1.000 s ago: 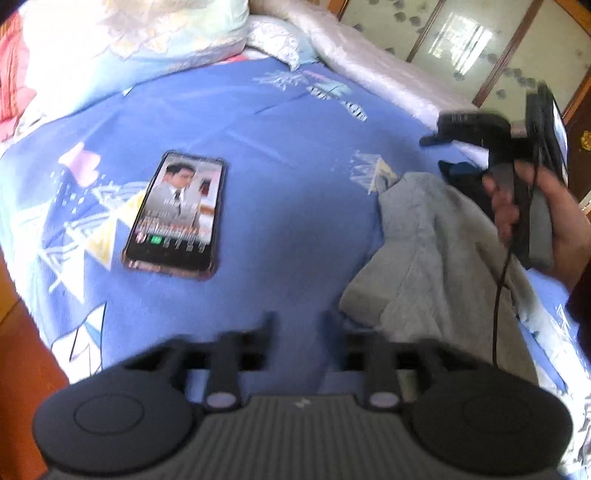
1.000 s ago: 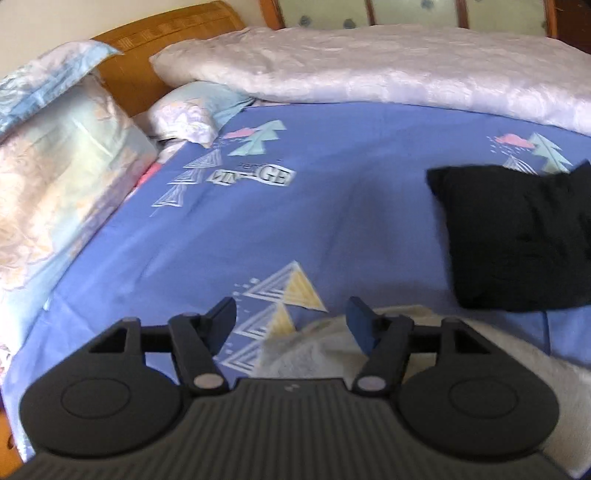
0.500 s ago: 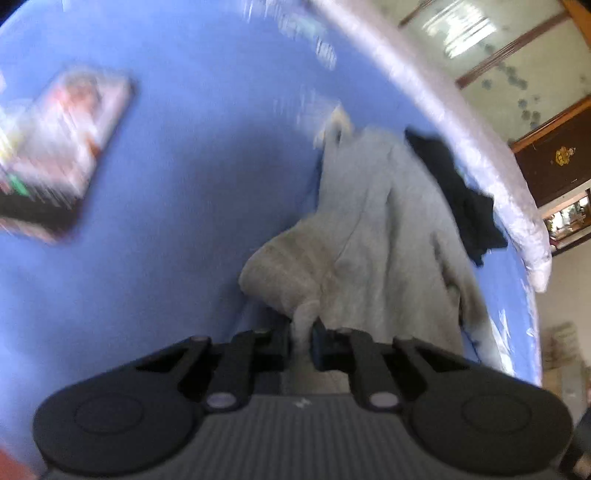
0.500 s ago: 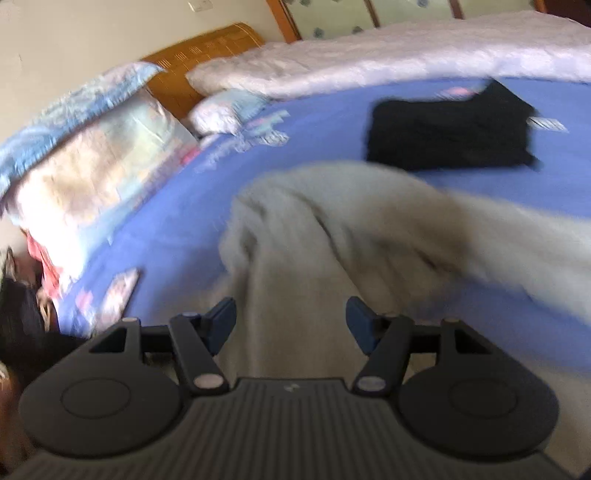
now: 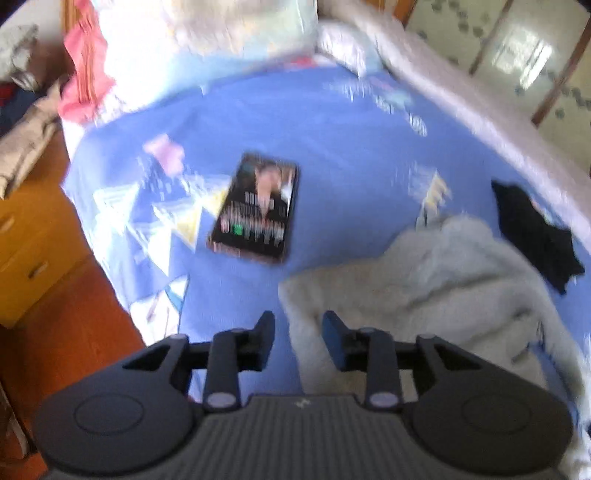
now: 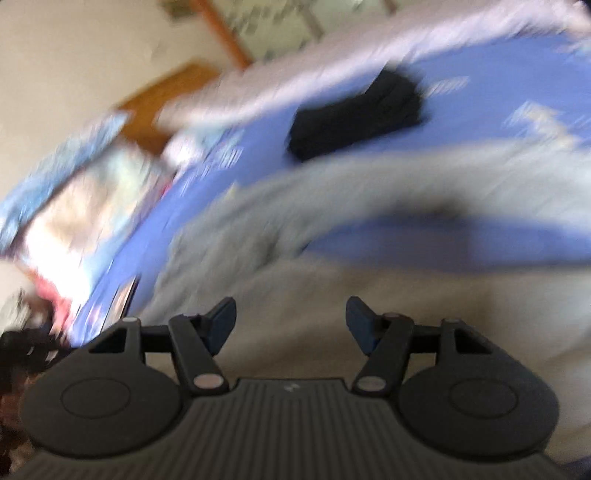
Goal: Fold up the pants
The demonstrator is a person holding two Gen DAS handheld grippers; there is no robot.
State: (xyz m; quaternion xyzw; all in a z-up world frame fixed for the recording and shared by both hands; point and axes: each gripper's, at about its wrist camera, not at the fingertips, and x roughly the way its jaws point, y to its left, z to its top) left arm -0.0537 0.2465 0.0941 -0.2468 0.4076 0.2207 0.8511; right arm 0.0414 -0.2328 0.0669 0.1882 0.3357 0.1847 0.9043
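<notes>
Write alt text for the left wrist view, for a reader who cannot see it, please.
The left gripper, jaws opening and holding nothing, hangs over the edge of crumpled grey pants on a blue patterned bedsheet. A phone with a lit screen lies further back on the left, and a black garment lies on the right.

Setting: bedroom in a home. A bed is covered by a blue printed sheet (image 5: pixel 332 122), with pillows (image 5: pixel 207 33) piled at its head and a pale quilt (image 5: pixel 461 96) rolled along the far edge. A wooden headboard (image 6: pixel 166 92) is set against a plain wall. A wooden bedside cabinet with drawers (image 5: pixel 26 236) and patterned panelled doors (image 5: pixel 517 62) are seen alongside.
</notes>
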